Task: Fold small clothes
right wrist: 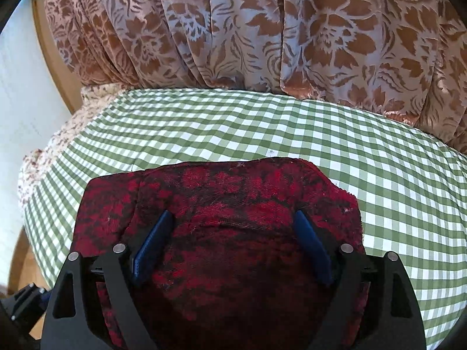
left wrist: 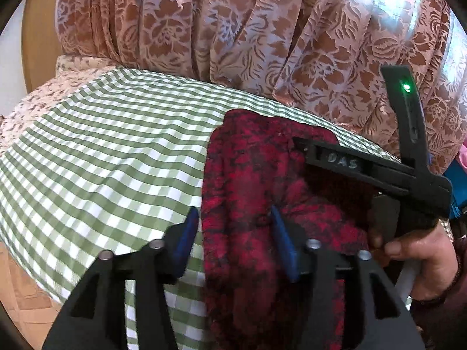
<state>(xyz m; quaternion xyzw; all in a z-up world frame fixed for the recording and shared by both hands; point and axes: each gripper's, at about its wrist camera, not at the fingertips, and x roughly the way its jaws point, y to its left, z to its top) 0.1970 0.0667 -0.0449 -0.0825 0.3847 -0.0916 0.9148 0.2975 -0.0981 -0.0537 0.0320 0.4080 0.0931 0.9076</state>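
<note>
A small red-and-black patterned garment [left wrist: 251,262] lies folded on the green-and-white checked cloth [left wrist: 102,151]. My left gripper [left wrist: 233,213] hangs over the garment's left edge, open. One blue pad is above the checks, the other above the red fabric, and neither presses on it. In the right wrist view the garment [right wrist: 233,192] fills the foreground, and my right gripper [right wrist: 232,214] stands open wide just above its middle, holding nothing. The left wrist view also shows the right gripper's black body [left wrist: 379,169] across the garment's far right side, held by a hand [left wrist: 423,250].
A pink-brown flowered curtain [right wrist: 262,35] hangs right behind the checked surface. A pale floral cloth [left wrist: 32,108] shows at its left edge. Wooden floor [left wrist: 20,297] lies below on the left, and a white wall [right wrist: 23,87] stands further left.
</note>
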